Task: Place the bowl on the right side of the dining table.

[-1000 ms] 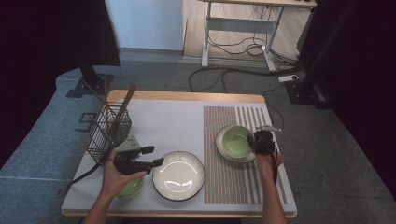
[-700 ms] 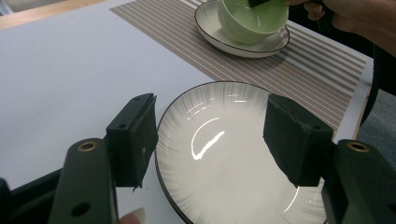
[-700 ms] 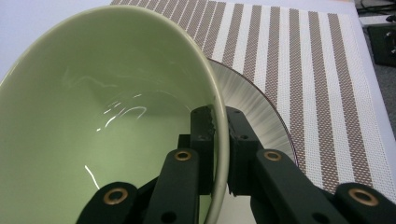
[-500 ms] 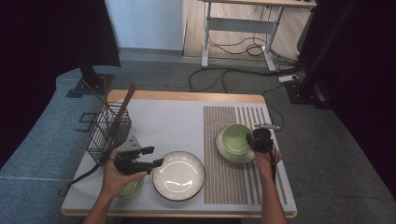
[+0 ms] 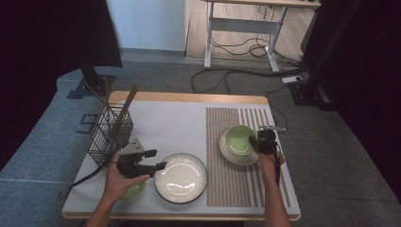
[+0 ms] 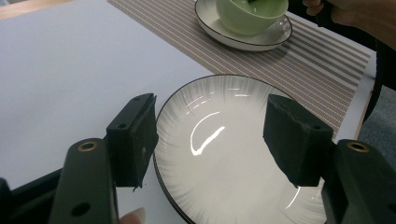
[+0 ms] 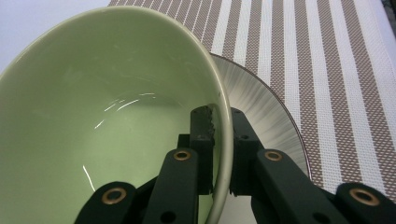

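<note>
A pale green bowl (image 5: 238,138) (image 7: 116,116) sits in a white dark-rimmed plate (image 5: 231,156) (image 7: 266,102) on the striped placemat (image 5: 236,189). My right gripper (image 5: 257,142) (image 7: 223,119) is shut on the bowl's right rim, one pad inside and one outside. I cannot tell whether the bowl is lifted off the plate. A second white plate (image 5: 181,177) (image 6: 224,158) lies at the front middle. My left gripper (image 5: 158,161) (image 6: 210,133) hovers open over that plate's left edge with nothing between its pads.
A black wire basket (image 5: 111,135) with tall wooden utensils stands at the table's left edge. A small green dish (image 5: 132,191) lies under my left hand near the front edge. The white mat (image 5: 165,123) behind the front plate is bare.
The right gripper and the bowl's rim have shifted very slightly to the left. The left hand has kept still.
</note>
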A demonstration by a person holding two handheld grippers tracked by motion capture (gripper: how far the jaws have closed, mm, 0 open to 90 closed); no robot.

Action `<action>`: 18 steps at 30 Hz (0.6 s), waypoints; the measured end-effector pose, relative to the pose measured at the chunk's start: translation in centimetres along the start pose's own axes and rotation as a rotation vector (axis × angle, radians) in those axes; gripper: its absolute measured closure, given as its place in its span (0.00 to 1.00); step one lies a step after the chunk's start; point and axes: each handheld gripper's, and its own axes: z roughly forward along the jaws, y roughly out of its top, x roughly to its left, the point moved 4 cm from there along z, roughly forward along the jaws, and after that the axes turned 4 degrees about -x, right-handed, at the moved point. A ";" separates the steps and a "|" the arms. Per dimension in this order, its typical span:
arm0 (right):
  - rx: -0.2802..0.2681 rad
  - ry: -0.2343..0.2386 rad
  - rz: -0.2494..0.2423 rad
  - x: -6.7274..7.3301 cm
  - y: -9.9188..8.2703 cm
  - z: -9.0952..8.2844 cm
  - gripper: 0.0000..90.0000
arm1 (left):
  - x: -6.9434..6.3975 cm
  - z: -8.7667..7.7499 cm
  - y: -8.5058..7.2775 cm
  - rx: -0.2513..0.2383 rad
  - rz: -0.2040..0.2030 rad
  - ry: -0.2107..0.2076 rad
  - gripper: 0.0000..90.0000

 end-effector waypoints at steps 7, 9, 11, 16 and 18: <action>0.008 0.001 0.011 0.0 -0.1 0.1 0.93 | 0.0 -0.1 0.0 -0.001 0.000 0.002 0.39; 0.013 -0.003 0.010 0.0 -0.1 0.1 0.93 | 0.1 -0.1 0.0 -0.002 -0.001 0.003 0.39; 0.020 0.000 0.019 -0.1 -0.2 0.2 0.92 | 0.1 -0.2 0.0 -0.002 -0.001 0.003 0.39; 0.023 0.011 0.009 0.2 -0.2 0.3 0.92 | 0.1 -0.1 0.0 0.000 -0.002 0.003 0.39; 0.024 0.015 0.012 0.2 -0.2 0.3 0.92 | 0.1 -0.1 -0.1 0.002 -0.003 0.003 0.39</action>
